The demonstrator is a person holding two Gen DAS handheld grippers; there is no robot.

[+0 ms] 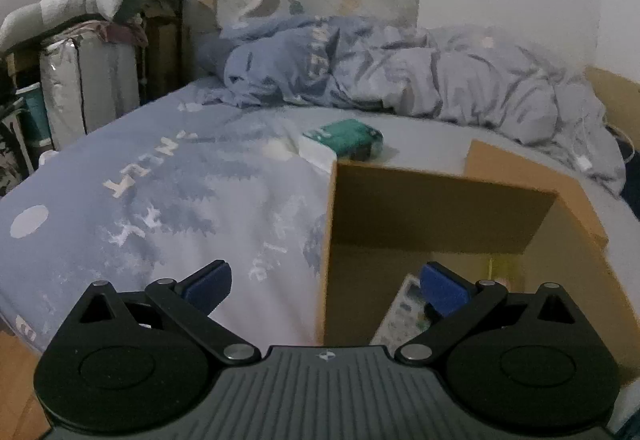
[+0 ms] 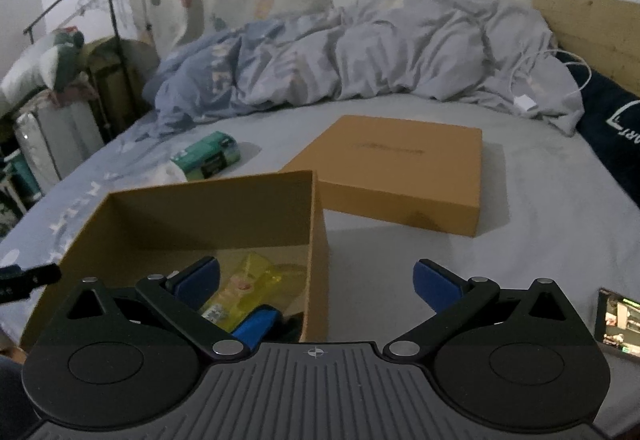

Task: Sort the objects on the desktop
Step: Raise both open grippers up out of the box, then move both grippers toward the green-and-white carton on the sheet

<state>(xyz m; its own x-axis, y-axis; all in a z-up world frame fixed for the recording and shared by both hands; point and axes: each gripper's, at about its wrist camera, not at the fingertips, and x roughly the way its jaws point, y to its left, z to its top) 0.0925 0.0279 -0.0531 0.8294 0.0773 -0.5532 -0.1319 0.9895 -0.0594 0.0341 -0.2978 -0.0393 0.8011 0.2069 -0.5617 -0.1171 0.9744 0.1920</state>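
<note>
Both the left gripper and right gripper are held spread wide, nothing between the blue pads. The open brown cardboard box is straddled by each (yellow transparent item inside). A green tissue pack lies beyond on the bed, beside the flat brown lid.

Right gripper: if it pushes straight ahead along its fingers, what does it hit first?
Probably the right wall of the open cardboard box: the right gripper, open and empty, lines up with that edge. Depth is unclear; slightly higher, it would reach the box lid beyond.
</note>
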